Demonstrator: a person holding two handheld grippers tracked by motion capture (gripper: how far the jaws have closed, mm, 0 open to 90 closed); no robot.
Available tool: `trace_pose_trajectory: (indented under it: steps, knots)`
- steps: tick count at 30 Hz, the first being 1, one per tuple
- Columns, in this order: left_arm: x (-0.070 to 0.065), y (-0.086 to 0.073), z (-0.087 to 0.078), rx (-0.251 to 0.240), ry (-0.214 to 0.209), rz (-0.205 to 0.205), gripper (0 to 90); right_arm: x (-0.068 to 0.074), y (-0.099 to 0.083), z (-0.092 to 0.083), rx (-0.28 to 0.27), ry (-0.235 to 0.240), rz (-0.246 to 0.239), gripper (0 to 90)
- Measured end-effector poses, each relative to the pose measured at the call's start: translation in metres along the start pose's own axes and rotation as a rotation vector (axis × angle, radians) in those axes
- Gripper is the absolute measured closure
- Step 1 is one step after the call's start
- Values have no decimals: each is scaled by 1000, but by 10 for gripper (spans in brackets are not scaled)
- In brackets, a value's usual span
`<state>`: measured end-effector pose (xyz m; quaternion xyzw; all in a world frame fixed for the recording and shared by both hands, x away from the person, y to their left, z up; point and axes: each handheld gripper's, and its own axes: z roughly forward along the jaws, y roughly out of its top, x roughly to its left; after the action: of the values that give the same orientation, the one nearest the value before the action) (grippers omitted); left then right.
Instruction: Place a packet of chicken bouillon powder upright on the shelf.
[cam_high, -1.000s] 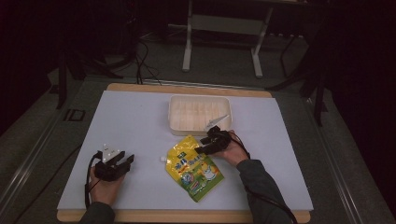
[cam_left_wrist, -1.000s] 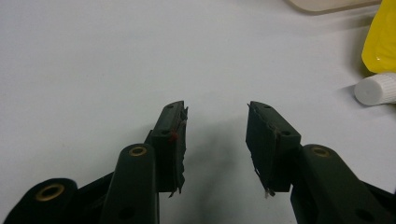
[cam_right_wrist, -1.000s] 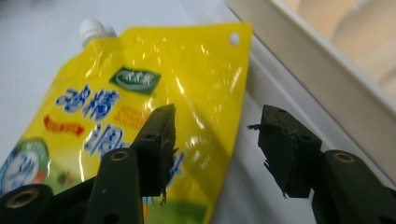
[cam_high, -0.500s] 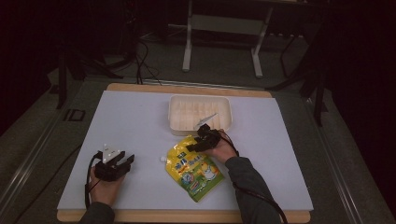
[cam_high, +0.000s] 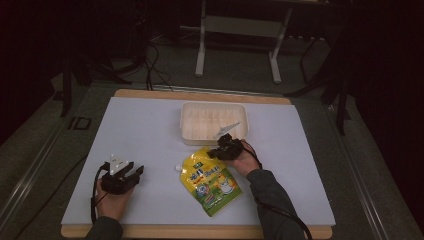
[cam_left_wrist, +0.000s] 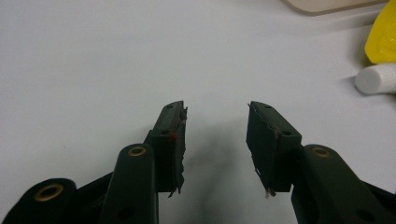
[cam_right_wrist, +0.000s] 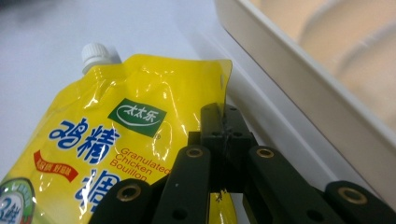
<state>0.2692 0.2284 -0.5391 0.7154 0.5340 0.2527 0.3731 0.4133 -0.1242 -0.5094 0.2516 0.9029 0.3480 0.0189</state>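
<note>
1. The right gripper (cam_right_wrist: 227, 122) has just been closing its jaws, and they now pinch the top edge of the yellow pouch (cam_right_wrist: 130, 140) at the corner away from its cap.
2. The pouch lies flat on the white table cover (cam_high: 150, 130), its white screw cap (cam_right_wrist: 97, 53) pointing away from the right gripper along the same top edge.
3. Just beyond the pouch's gripped edge sits the cream tray (cam_high: 187, 131), its near wall close to the pouch but apart from it.
4. The person's right hand (cam_high: 243, 161) rests beside the pouch on the side away from the cap.
5. The left gripper (cam_left_wrist: 215, 128) stands well apart from the pouch on the cap's side, its jaws spread with nothing but bare cover between them.
</note>
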Motion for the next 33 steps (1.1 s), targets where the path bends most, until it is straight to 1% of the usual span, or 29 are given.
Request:
trace_pose_trajectory:
  steps: [4,6,7,10,11,14,18,22,23,25,29,31,33]
  knots:
    - [0,0,0,1,0,3,568,-6,-15,-16,-5,-34,19,899]
    - [0,0,0,2,2,3,568,-7,-19,-19,-6,-42,20,899]
    - [0,0,0,3,3,4,569,-10,-30,-29,-21,-67,34,899]
    - [-1,0,0,1,7,5,569,-14,-45,-42,-41,-93,57,899]
    - [-1,0,0,1,7,5,568,-14,-45,-42,-41,-93,57,899]
    - [-1,0,0,2,8,4,568,-20,-68,-60,-69,-135,101,899]
    - [-1,0,0,2,11,5,567,-24,-90,-79,-99,-177,143,900]
    - [-1,0,0,3,13,1,567,-27,-113,-98,-123,-204,180,900]
    - [-1,0,1,4,14,1,567,-27,-119,-103,-131,-207,192,900]
    - [-1,0,1,6,16,2,567,-27,-127,-108,-143,-206,207,899]
    - [-1,0,1,13,19,0,567,-30,-134,-110,-153,-172,234,881]
    - [-1,0,1,12,19,-1,567,-34,-133,-109,-154,-152,246,825]
    - [-1,0,1,13,18,0,566,-37,-132,-108,-150,-119,257,756]
